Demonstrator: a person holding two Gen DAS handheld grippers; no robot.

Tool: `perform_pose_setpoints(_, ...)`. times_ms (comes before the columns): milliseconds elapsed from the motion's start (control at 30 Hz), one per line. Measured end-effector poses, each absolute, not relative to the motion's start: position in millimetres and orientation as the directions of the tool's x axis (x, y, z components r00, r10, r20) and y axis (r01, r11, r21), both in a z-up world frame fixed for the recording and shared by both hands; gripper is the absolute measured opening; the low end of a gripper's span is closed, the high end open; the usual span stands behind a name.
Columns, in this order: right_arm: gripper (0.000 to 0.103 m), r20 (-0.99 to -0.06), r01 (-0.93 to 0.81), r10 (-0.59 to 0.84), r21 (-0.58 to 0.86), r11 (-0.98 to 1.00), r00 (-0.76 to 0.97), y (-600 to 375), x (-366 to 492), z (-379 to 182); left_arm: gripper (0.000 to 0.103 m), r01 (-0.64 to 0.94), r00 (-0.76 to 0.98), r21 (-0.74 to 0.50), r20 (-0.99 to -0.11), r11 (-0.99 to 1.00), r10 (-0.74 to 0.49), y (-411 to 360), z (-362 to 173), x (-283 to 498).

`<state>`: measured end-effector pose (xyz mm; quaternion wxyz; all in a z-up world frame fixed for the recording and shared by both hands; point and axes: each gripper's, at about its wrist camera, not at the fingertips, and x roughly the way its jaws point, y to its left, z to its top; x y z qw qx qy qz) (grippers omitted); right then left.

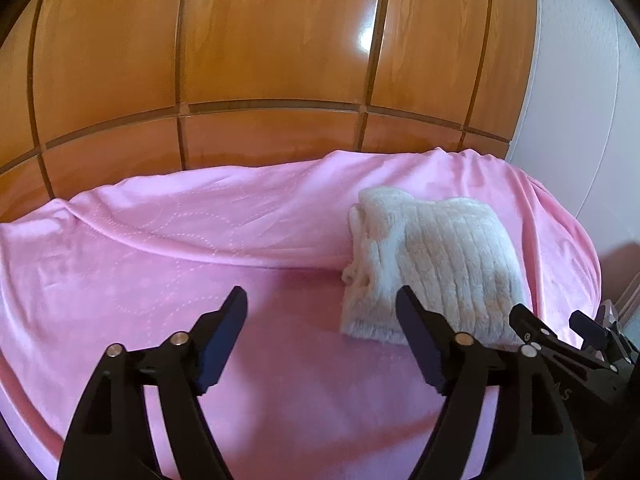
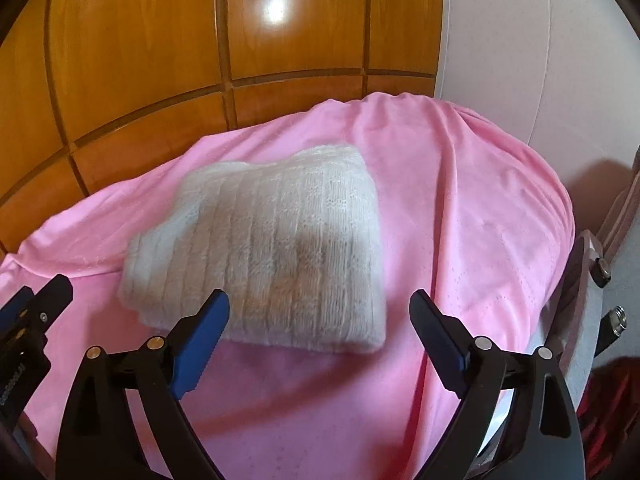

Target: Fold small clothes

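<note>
A cream ribbed knit garment lies folded into a thick rectangle on a pink blanket. In the right wrist view the garment sits just ahead of the fingers. My left gripper is open and empty, just left of the garment's near edge. My right gripper is open and empty, hovering over the garment's near edge; it also shows at the lower right of the left wrist view. The left gripper's tip shows at the left edge of the right wrist view.
The pink blanket covers a bed, with folds along the far side. A glossy wooden panelled wardrobe stands right behind it. A white wall is at the right, and a bed frame part shows at the right edge.
</note>
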<state>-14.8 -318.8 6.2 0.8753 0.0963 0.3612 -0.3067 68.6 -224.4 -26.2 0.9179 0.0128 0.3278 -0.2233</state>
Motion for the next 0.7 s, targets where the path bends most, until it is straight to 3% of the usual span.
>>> perform_pose_setpoints(333, 0.094, -0.606, 0.633, -0.530, -0.056, 0.772, 0.593, -313, -32, 29, 0.095, 0.380, 0.738, -0.091, -0.571, 0.921, -0.361, -215, -13, 51)
perform_pose_setpoints(700, 0.094, -0.605, 0.636, -0.535, -0.059, 0.769, 0.590, -308, -31, 25, 0.100, 0.358, 0.741, -0.084, -0.580, 0.930, -0.338, -214, -15, 49)
